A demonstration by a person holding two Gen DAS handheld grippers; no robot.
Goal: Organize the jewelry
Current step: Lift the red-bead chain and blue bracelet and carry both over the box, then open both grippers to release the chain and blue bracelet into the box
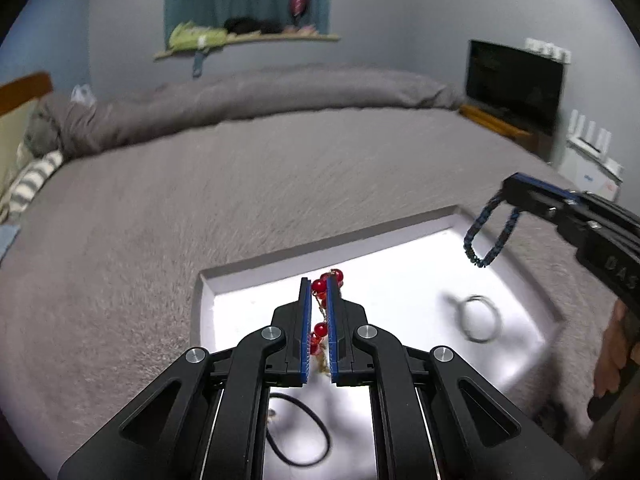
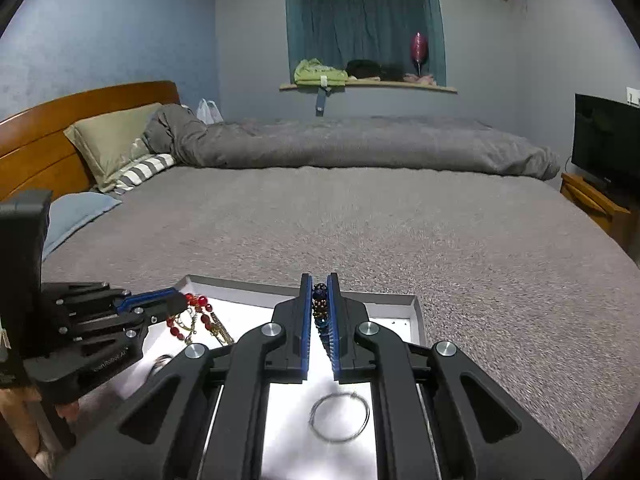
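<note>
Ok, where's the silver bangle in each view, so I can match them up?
Left wrist: silver bangle lies flat in the white tray, right of the left tongs.
Right wrist: bangle at bottom centre, below the right tongs.
Shared landmark: the red bead necklace held by the left tongs.

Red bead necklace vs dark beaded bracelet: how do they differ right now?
The red bead necklace is in the left gripper; the dark beaded bracelet is in the right gripper. The necklace has large red beads on a gold chain, trailing loosely; the bracelet is a dark blue-black loop hanging open. Both hang clamped above the white tray.
</note>
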